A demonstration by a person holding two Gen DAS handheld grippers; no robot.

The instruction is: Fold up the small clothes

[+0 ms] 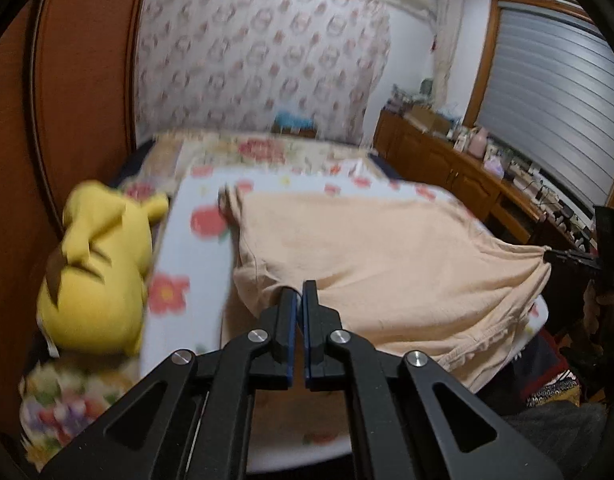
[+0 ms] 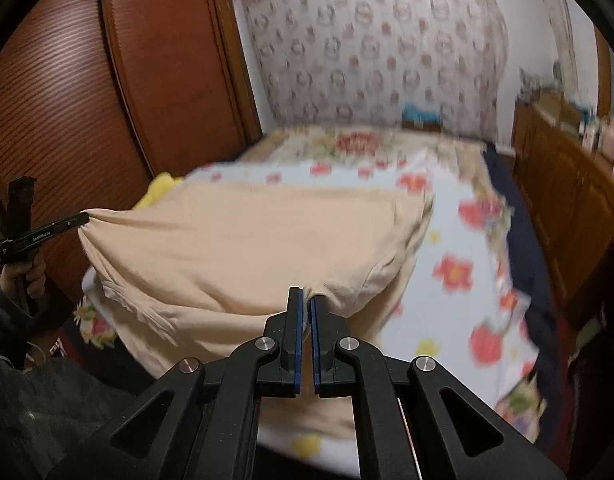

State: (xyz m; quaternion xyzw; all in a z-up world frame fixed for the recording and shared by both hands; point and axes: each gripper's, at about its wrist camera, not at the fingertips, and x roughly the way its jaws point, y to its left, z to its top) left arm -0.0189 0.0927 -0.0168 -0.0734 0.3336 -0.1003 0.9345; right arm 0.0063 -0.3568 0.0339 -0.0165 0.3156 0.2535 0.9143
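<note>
The bed (image 1: 267, 152) in front of you carries a white sheet (image 2: 459, 240) printed with red flowers, spread over a busier floral cover that shows at the bed's far end and near corners. On that sheet lies the peach-coloured garment (image 1: 367, 248), spread wide across the middle of the bed and reaching to its near edge, where you have both near corners lifted so the cloth pulls into folds at each grip. A yellow plush toy (image 1: 95, 268) lies along the bed's left edge, just beside the sheet and apart from the garment. Your left gripper (image 1: 300, 294) has its jaws closed tight on the garment's near left corner, the fabric bunched between the blue pads. Your right gripper (image 2: 306, 300) is likewise clamped on the near right corner, a pinch of cloth caught between its jaws. In the right wrist view your left hand (image 2: 25, 276) shows at the left side, wrapped around the handle of its gripper, whose tip meets the stretched corner of the garment.
</note>
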